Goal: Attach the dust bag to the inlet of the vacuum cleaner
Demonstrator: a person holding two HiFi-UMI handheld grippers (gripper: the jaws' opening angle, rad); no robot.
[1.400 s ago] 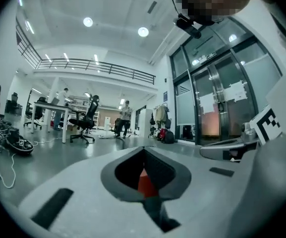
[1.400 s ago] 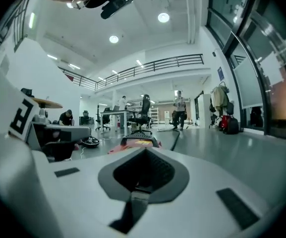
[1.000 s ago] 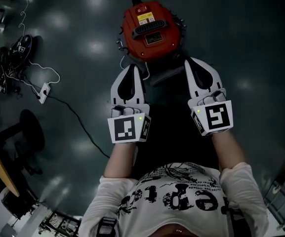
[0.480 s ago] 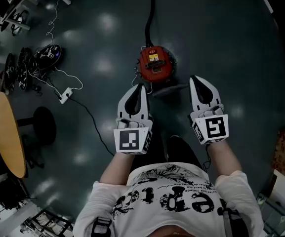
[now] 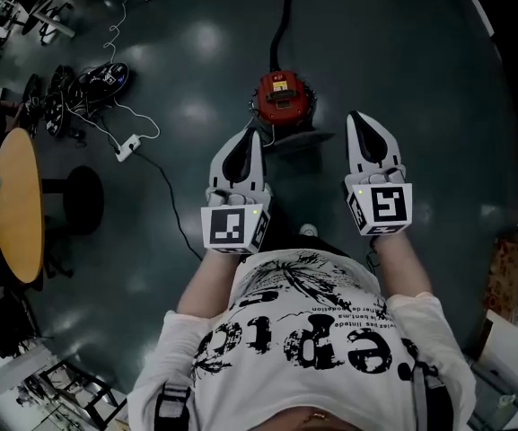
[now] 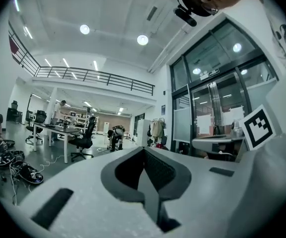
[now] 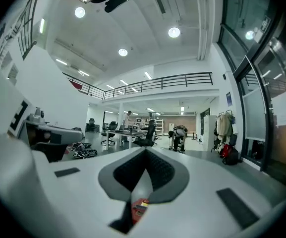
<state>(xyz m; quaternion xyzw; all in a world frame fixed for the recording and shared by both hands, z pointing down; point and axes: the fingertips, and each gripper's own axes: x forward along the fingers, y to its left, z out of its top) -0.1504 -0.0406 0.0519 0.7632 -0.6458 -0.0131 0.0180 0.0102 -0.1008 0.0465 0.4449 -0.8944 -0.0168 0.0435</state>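
Head view shows the red vacuum cleaner (image 5: 285, 98) standing upright on the dark floor (image 5: 420, 70), its round top facing up. Its black hose (image 5: 285, 16) runs straight away toward the far edge. A dark flat thing (image 5: 299, 140) lies on the floor just beside it; what it is cannot be told.

The left gripper (image 5: 252, 134) and right gripper (image 5: 355, 117) are held level, well above the floor and side by side. Both point toward the vacuum cleaner, and both have their jaws together and empty. In the right gripper view the vacuum cleaner (image 7: 140, 207) shows as a red patch below the closed jaws.

Off to the left are a round wooden counter (image 5: 16, 205), a white power strip (image 5: 128, 146) with its cable, and a heap of black gear (image 5: 88, 88).
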